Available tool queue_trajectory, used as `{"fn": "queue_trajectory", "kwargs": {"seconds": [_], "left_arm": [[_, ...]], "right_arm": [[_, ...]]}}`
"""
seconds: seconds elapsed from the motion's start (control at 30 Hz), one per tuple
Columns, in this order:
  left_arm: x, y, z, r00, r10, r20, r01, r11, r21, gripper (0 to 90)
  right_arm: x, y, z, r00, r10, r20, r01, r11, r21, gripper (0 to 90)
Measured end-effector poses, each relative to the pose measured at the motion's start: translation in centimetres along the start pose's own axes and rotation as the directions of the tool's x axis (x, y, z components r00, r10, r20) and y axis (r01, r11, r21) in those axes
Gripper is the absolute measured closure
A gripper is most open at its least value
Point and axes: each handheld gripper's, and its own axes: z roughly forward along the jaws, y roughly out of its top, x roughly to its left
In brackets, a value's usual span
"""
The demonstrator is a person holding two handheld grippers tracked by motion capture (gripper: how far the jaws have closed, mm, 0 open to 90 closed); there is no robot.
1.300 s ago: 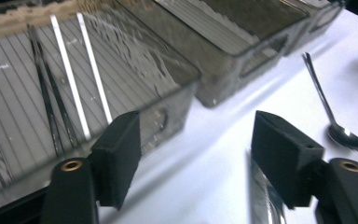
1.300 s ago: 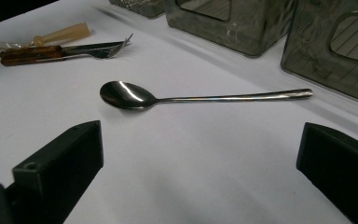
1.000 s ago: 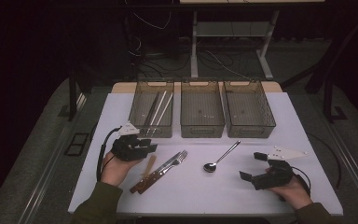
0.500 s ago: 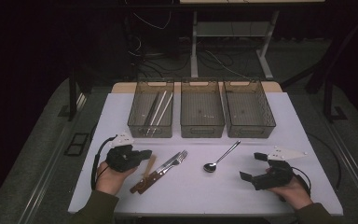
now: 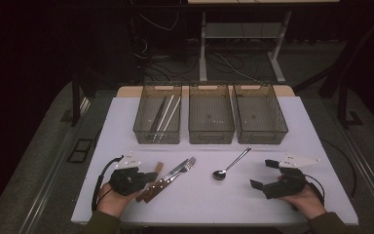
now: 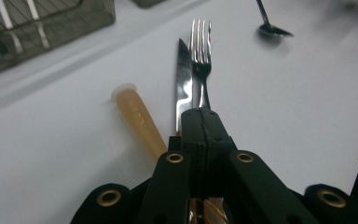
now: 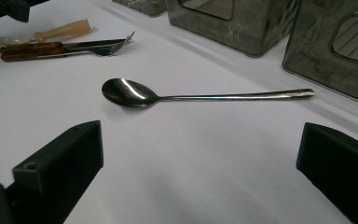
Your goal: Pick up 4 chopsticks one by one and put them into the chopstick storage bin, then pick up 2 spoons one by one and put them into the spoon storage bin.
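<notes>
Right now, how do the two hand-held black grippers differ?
The left gripper has its jaws shut together over the wooden-handled knife and fork; the right gripper has its jaws wide open, nothing between them. The left sits over cutlery handles; the right faces the long steel spoon, apart from it. Both sit low at the white table.

Laboratory test bench: white table in a darkened room, loose cables on the floor behind its far edge, metal frame beyond.
</notes>
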Motion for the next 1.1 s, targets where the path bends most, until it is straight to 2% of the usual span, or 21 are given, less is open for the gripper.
{"fn": "queue_trajectory", "kwargs": {"seconds": [0.03, 0.2, 0.47, 0.77, 1.0, 1.1], "left_arm": [[0.02, -0.13, 0.07, 0.9999, 0.013, 0.001, -0.013, 0.9999, 0.009, 89.4], [-0.09, -0.61, 0.71, 0.9999, 0.012, 0.005, -0.012, 0.9986, 0.052, 89.4], [0.03, -0.77, 0.96, 0.9997, 0.020, -0.016, -0.018, 0.9942, 0.106, 89.4], [0.08, -0.86, 0.97, 0.9983, 0.032, -0.048, -0.026, 0.9926, 0.119, 89.5], [0.51, -0.98, 0.75, 0.9945, 0.051, -0.091, -0.038, 0.9893, 0.141, 89.4], [0.83, -1.07, 0.65, 0.9939, 0.045, -0.101, -0.031, 0.9893, 0.142, 89.4]], "right_arm": [[-0.03, 0.00, 0.00, 1.0000, -0.001, 0.001, 0.001, 1.000, -0.001, 0.8], [-0.07, 0.01, 0.09, 1.0000, -0.001, 0.001, 0.001, 1.000, 0.001, 0.7], [0.02, 0.01, 0.03, 1.0000, 0.001, -0.001, -0.001, 1.000, -0.001, 0.7], [0.08, 0.01, -0.01, 1.0000, -0.001, -0.004, 0.001, 1.000, -0.002, 0.8], [0.07, 0.00, 0.02, 1.0000, -0.001, -0.002, 0.001, 1.000, 0.000, 0.8], [0.08, 0.01, 0.01, 1.0000, -0.001, -0.004, 0.001, 1.000, -0.001, 0.7]]}}
